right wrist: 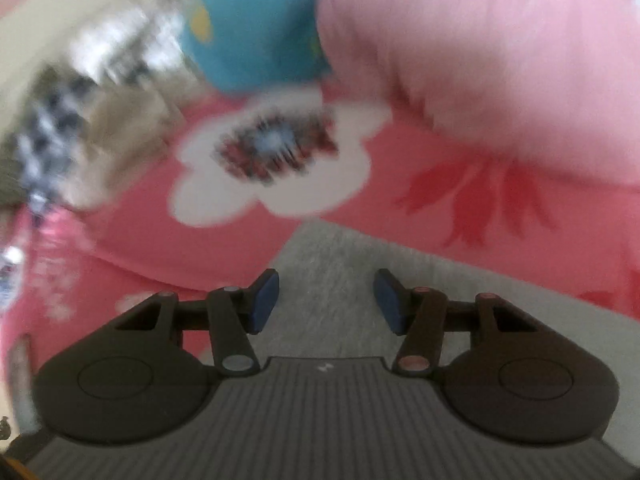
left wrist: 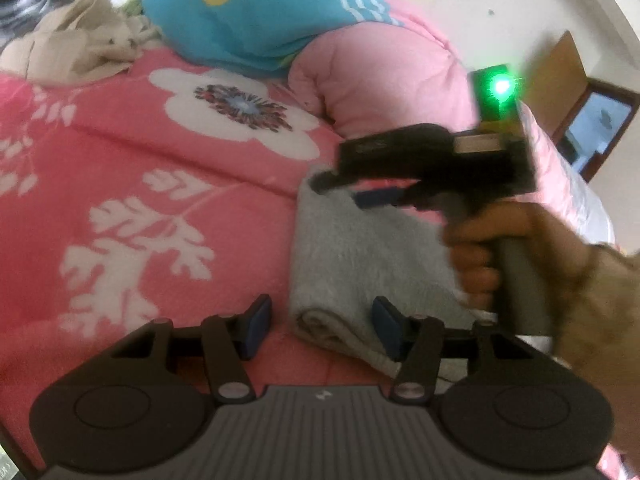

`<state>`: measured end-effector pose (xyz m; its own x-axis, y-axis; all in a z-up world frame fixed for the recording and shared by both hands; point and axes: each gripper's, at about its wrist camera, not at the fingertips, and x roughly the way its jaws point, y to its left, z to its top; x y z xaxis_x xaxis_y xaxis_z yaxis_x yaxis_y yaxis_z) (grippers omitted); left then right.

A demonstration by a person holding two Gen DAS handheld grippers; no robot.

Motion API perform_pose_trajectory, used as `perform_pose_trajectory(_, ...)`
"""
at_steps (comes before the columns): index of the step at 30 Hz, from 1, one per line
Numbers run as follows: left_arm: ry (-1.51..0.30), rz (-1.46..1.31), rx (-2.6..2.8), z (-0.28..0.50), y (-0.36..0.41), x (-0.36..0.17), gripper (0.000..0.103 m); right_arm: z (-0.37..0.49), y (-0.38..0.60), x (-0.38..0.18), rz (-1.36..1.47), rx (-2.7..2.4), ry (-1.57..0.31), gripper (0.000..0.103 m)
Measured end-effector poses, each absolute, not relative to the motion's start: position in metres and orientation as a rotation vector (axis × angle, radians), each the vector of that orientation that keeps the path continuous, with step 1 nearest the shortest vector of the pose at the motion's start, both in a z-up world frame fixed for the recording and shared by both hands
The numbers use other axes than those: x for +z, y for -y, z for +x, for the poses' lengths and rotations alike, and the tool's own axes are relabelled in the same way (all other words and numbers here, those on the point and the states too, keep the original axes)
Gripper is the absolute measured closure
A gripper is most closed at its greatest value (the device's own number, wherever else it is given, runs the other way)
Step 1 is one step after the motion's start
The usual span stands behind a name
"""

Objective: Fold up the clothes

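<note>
A grey folded cloth [left wrist: 360, 256] lies on the pink flowered bedsheet [left wrist: 120, 152]. My left gripper [left wrist: 322, 326] hangs over the cloth's near rolled end. Its blue pads [left wrist: 256, 326] stand apart: the right one is over the fold, the left one is beside it, and neither presses. A hand [left wrist: 480, 256] holds my right gripper [left wrist: 348, 190] over the far end of the cloth. In the blurred right wrist view that right gripper [right wrist: 326, 304] is open above the grey cloth [right wrist: 328, 264], with only fabric showing below the gap.
A blue garment [left wrist: 248, 20] with white stripes and a yellow dot rests on a bunched pink quilt [left wrist: 384, 80] at the back. Beige clothes [left wrist: 76, 44] are piled at the back left. A wooden door [left wrist: 560, 76] stands beyond the bed's right edge.
</note>
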<state>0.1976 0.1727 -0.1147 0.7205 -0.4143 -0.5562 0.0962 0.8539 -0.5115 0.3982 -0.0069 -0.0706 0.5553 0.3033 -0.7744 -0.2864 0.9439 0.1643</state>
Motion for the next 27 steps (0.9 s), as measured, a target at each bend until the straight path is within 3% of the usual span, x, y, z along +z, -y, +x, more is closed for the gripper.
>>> perform_pose_trajectory(5,-0.728,-0.53,-0.306,0.198,-0.184,-0.116,0.054,0.412,-0.007,-0.074,0.001,0.311,-0.92,0.043)
perform_pose_trajectory(8,-0.728,-0.523,-0.312,0.198,-0.185,-0.115,0.054,0.391,0.014,-0.047,0.033,0.279,-0.848,0.044)
perform_pose_trajectory(18,-0.717,-0.461,-0.284,0.2,-0.175,-0.109,0.051,0.218,0.104,0.004,0.386,0.297,-0.786,0.043)
perform_pose_trajectory(27,-0.636,-0.389,-0.217,0.191,-0.173,-0.1,0.05,0.123,0.048,-0.016,-0.015,0.234,-0.641,0.044)
